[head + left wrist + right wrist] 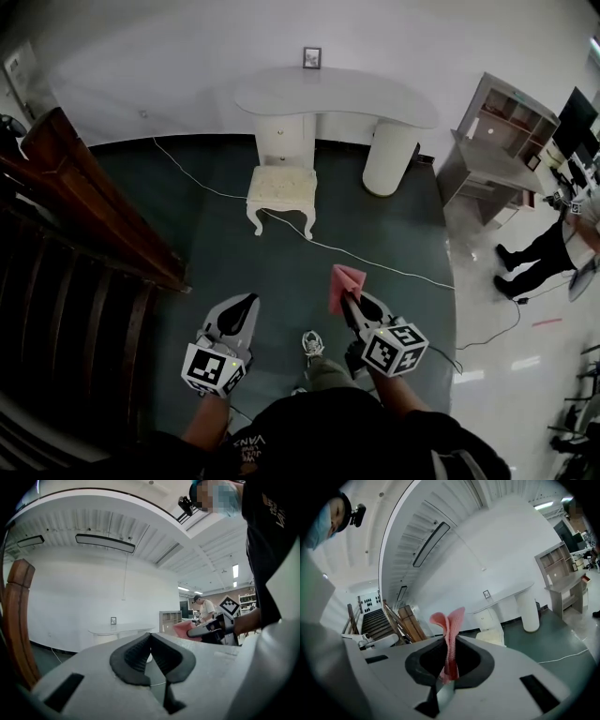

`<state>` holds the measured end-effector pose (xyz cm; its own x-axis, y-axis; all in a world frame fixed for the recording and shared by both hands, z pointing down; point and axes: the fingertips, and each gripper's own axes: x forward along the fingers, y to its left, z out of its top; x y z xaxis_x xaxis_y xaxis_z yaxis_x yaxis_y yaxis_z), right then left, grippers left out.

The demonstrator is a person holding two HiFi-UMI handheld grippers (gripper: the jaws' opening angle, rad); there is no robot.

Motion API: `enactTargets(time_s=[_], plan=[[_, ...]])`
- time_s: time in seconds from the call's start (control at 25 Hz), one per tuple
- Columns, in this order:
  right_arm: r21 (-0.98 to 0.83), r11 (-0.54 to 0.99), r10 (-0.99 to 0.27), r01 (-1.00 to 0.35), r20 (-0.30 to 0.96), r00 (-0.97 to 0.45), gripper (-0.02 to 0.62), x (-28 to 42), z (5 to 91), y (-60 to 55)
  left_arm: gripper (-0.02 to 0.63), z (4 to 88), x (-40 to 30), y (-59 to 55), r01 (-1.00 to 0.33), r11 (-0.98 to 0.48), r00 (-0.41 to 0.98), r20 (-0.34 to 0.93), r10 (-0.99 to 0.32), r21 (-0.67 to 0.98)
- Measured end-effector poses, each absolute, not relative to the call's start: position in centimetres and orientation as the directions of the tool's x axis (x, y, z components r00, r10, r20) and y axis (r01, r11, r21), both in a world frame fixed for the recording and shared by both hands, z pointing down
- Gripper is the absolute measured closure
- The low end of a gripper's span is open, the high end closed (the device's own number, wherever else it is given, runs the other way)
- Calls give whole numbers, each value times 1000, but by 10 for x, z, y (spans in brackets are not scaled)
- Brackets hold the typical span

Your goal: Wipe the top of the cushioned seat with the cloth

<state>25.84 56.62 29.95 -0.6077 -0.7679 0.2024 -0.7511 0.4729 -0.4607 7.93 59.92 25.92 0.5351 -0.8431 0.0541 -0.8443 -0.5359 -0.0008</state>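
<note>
Pink cloth: pinched upright between the right gripper's jaws, its free end folded and standing above the tips.
Right gripper: clamped on the cloth, held low in front of the person and pointing toward the seat.
Left gripper: jaw tips pressed together with nothing between them; it is held beside the right one, the two apart.
Cushioned seat: a small cream stool with curved legs on the dark green floor, just in front of the dressing table and well ahead of both grippers; nothing rests on its top.
Cloth and seat: well apart, the cloth in the air nearer the person than the stool.
White cable: runs across the floor, passing the stool's legs between the seat and the grippers.
Wooden staircase: to the person's left.
Another person: stands at the far right, on the lighter floor.
</note>
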Motion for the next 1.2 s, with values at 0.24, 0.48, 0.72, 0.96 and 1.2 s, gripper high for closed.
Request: enactTargets(time_s=[0.24,0.48,0.72,0.96,1.2], plan=[[-456,508,-746,-731,192,-638,569,249,299,496,589,263,81,535,-845,-534,532,65,-844,-22],[-474,527,-719,-705,193,-668,569,249,303,423,589,259,87,463,-858,-512,508,82,-857,-40],[-477,544,-696,-690,203,-689,569,244,308,360,589,263,84,405,-880,-475,473,80,-878,-17],[-503,534,-674,-679,232,-702,569,229,321,319,589,278,76,364,-881,-473,471,107,-876,12],[-511,510,-674,-692,263,-691,569,203,334,271,589,288,47,311,-878,-477,478,114,-871,37]])
